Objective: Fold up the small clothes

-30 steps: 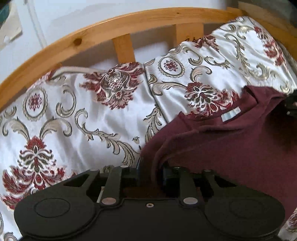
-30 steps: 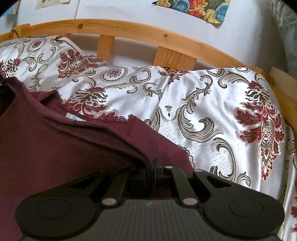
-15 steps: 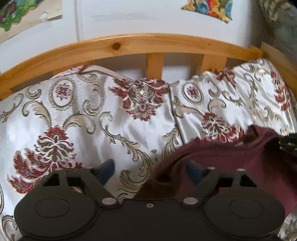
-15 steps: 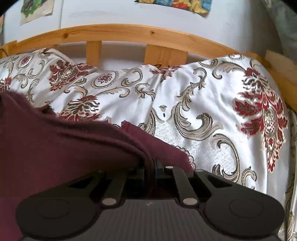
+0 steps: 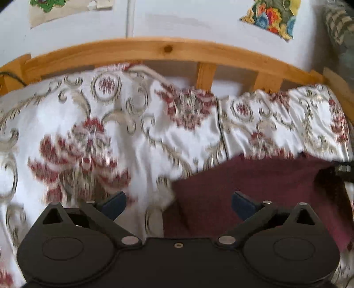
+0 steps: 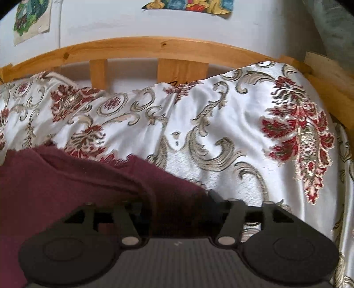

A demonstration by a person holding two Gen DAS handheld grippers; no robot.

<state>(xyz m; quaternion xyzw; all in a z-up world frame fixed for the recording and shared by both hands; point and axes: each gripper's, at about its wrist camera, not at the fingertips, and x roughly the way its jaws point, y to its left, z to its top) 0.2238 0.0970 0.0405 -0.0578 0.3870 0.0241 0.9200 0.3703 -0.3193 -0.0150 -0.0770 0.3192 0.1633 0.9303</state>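
Observation:
A maroon garment [image 5: 254, 188] lies on the patterned white satin bedspread [image 5: 88, 137]. Over its left edge my left gripper [image 5: 178, 203] stands wide, jaws still opening. The cloth's edge lies between the blue fingertips [image 5: 114, 203], and neither one presses on it. In the right wrist view the garment [image 6: 66, 181] fills the lower left, with a raised fold running toward my right gripper [image 6: 177, 208]. Its jaws are opening with that fold loose between them. The right finger [image 6: 214, 197] shows; the left one is lost against the dark cloth.
A curved wooden headboard rail [image 5: 168, 51] with slats [image 6: 181, 71] closes off the far side of the bed. A wooden side board [image 6: 327, 88] runs along the right. Paper pictures [image 5: 272, 17] hang on the white wall. Bare bedspread [image 6: 243, 144] spreads right of the garment.
Both grippers have let go of the maroon garment, the left first and the right in the last half second. The left gripper has swung left, off the cloth's edge. The garment has settled flatter.

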